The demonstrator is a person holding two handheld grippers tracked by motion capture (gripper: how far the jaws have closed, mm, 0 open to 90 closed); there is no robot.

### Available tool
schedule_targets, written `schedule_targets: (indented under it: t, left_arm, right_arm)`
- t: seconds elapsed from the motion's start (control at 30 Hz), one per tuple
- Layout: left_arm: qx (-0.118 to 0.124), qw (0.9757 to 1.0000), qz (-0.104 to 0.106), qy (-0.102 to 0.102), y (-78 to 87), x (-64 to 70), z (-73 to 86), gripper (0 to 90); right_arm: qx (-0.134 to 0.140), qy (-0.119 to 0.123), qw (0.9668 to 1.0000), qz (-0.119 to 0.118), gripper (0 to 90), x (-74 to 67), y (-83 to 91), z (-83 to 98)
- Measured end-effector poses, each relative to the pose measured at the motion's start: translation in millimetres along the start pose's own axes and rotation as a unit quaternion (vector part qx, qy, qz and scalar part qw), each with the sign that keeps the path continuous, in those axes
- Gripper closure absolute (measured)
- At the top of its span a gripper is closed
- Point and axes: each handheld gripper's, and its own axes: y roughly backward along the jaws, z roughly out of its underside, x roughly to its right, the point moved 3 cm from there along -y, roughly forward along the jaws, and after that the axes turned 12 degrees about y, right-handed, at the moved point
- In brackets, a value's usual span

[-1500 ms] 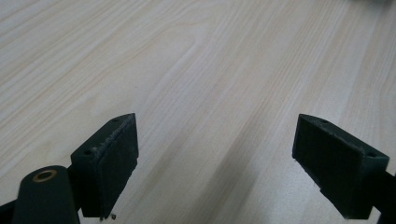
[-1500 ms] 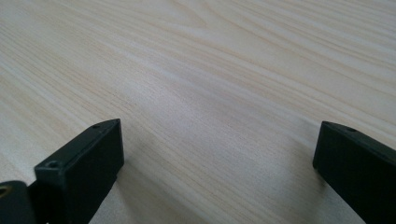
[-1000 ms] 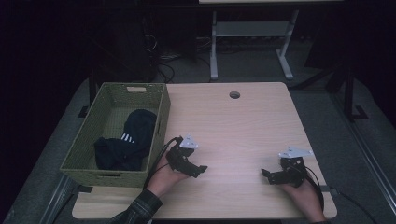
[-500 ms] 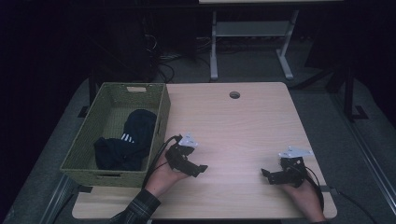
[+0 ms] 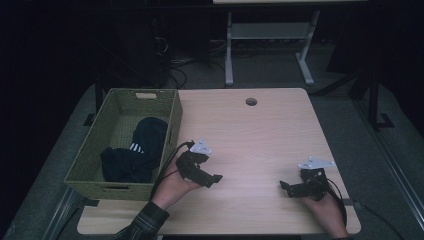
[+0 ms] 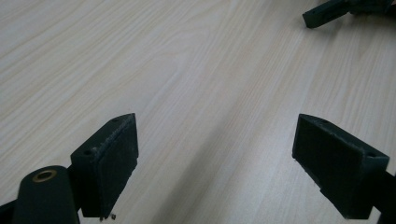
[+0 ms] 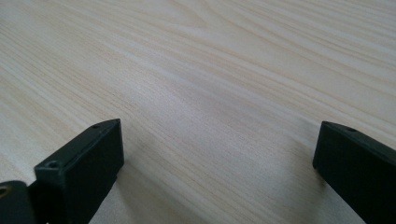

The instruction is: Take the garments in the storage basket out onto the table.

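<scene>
Dark clothes (image 5: 134, 156) | crumpled, white-striped | in woven basket (image 5: 172, 125)

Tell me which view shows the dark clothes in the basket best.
The high view: the dark clothes lie bunched inside the green woven basket at the table's left edge, white stripes visible. The left and right gripper views look along open jaws at bare wooden tabletop, away from the clothes.

A basket (image 5: 170, 125) holding dark clothing (image 5: 135, 155) sits at the table's (image 5: 260, 135) left edge.
</scene>
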Motion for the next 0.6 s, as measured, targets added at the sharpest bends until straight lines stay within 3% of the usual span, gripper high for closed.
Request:
schedule_targets:
  t: [0.13,0.6]
  left_arm:
    - [-0.005,0.9999,0.002,-0.009,3.3,0.6,-2.4,14.0]
    - [-0.01,0.9998,0.001,-0.014,12.5,1.2,-15.1,14.1]
  right_arm:
    - [0.0,0.0,1.0,0.0,1.5,0.0,0.0,0.0]
    - [-0.001,-0.002,1.0,0.0,1.5,-0.4,0.1,0.0]
